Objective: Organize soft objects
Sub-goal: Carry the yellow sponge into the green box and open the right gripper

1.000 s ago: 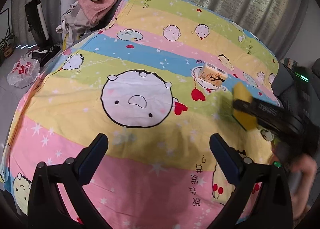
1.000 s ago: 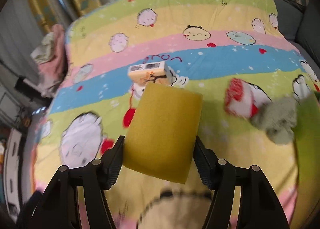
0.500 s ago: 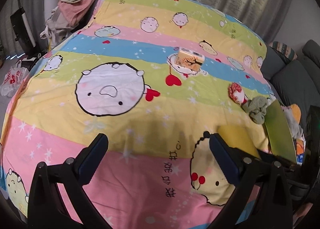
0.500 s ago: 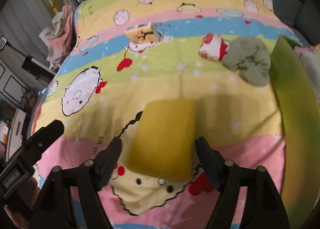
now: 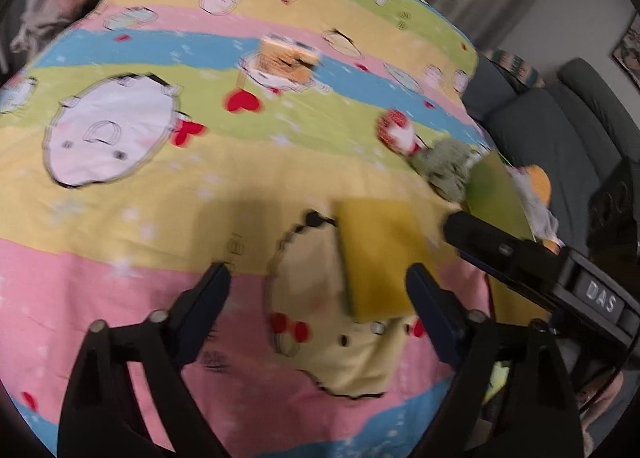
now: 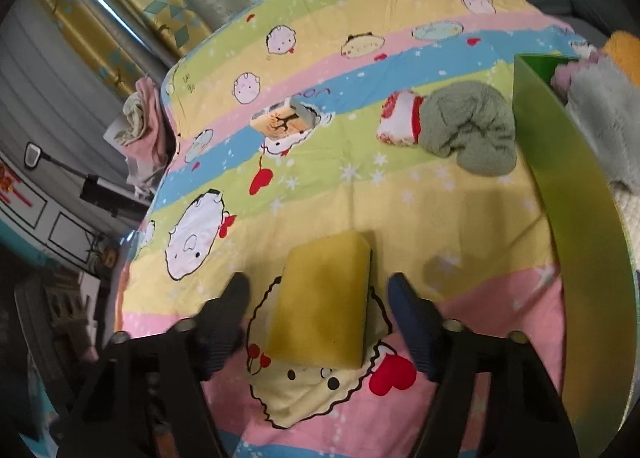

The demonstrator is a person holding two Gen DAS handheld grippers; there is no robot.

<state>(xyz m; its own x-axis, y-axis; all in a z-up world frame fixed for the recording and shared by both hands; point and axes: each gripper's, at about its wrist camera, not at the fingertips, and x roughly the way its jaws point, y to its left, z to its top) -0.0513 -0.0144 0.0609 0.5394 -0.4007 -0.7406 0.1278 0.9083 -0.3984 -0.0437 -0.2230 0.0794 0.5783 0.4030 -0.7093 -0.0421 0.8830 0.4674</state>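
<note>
Fingers of the right hand-held gripper [image 6: 318,294] stand on either side of one yellow sponge [image 6: 322,298] without touching it; the jaws are closing, with clear gaps between each pad and the sponge's sides. The sponge lies flat on the bed [image 6: 400,185], on the striped cartoon bedspread over a pale yellow frilled figure, its long axis running straight away from this gripper, the far short end pointing up the bed. In the left wrist view the left hand-held gripper [image 5: 318,286] is also spread and closing, with nothing pinched; the same sponge [image 5: 376,258] lies between its fingers, nearer its right finger, whether it touches that finger cannot be told through the blur. The right gripper's body [image 5: 536,262] comes in from the right there. Farther up the bed lie one rolled red-and-white cloth [image 6: 398,119] touching one crumpled grey-green towel [image 6: 468,129], and one small printed packet [image 6: 282,121] well apart, near the blue stripe. One green bin [image 6: 576,193] at the right edge holds fluffy items. One heap of clothes [image 6: 142,125] lies beyond the bed's left side.
</note>
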